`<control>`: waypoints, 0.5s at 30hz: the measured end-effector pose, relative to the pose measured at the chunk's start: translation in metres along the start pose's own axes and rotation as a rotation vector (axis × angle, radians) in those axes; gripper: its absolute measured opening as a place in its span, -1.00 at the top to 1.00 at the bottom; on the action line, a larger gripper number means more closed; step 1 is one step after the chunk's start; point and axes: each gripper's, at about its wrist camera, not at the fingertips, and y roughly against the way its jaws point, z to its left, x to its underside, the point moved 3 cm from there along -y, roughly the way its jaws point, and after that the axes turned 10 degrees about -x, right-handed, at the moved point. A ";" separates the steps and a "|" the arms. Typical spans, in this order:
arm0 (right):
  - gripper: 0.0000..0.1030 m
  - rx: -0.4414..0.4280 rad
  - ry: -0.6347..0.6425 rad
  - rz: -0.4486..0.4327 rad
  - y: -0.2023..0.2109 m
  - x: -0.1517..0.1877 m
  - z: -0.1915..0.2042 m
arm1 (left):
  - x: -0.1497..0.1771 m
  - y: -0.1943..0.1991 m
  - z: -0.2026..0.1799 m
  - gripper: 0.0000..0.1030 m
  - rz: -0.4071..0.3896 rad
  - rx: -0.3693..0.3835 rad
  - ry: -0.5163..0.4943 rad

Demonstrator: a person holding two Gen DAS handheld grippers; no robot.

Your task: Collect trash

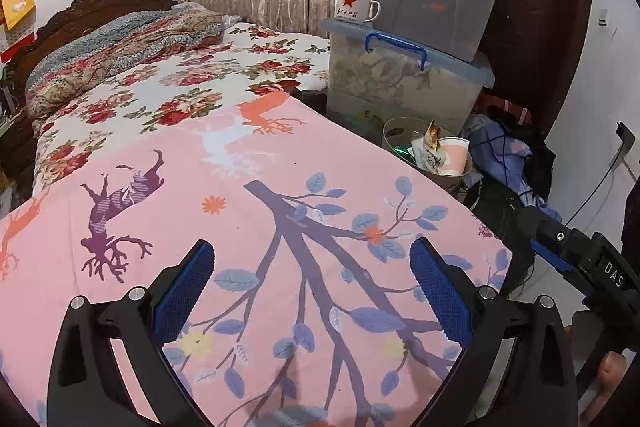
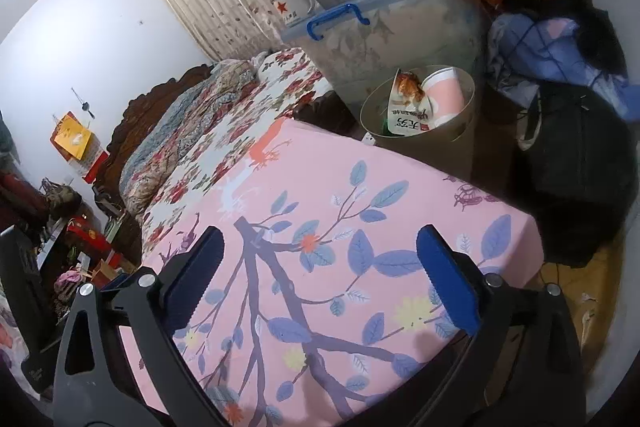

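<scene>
Both hand-held grippers, left (image 1: 312, 267) and right (image 2: 320, 255), spread, empty; bin (image 2: 464, 143) holds pink paper cup (image 2: 444, 95), wrappers.

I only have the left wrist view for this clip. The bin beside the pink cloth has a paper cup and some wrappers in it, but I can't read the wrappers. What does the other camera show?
Observer: In the right wrist view, the trash bin holds a food packet with a fried-food photo and printed white characters.
Operator: Is the right gripper carrying anything?
Observer: No, the right gripper is open and empty above the pink cloth.
Operator: Anything on the floor?
Observer: Small pale scraps lie right of the table.
</scene>
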 end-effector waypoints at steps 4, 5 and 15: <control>-0.89 0.010 0.008 -0.008 0.000 0.002 0.002 | 0.000 0.005 0.002 -0.83 -0.020 -0.040 -0.007; -0.90 0.011 0.008 -0.009 0.001 0.002 0.003 | 0.000 0.006 0.002 -0.83 -0.025 -0.047 -0.011; -0.92 0.014 -0.008 -0.014 0.003 0.003 0.001 | -0.001 0.020 -0.003 -0.83 -0.085 -0.114 -0.044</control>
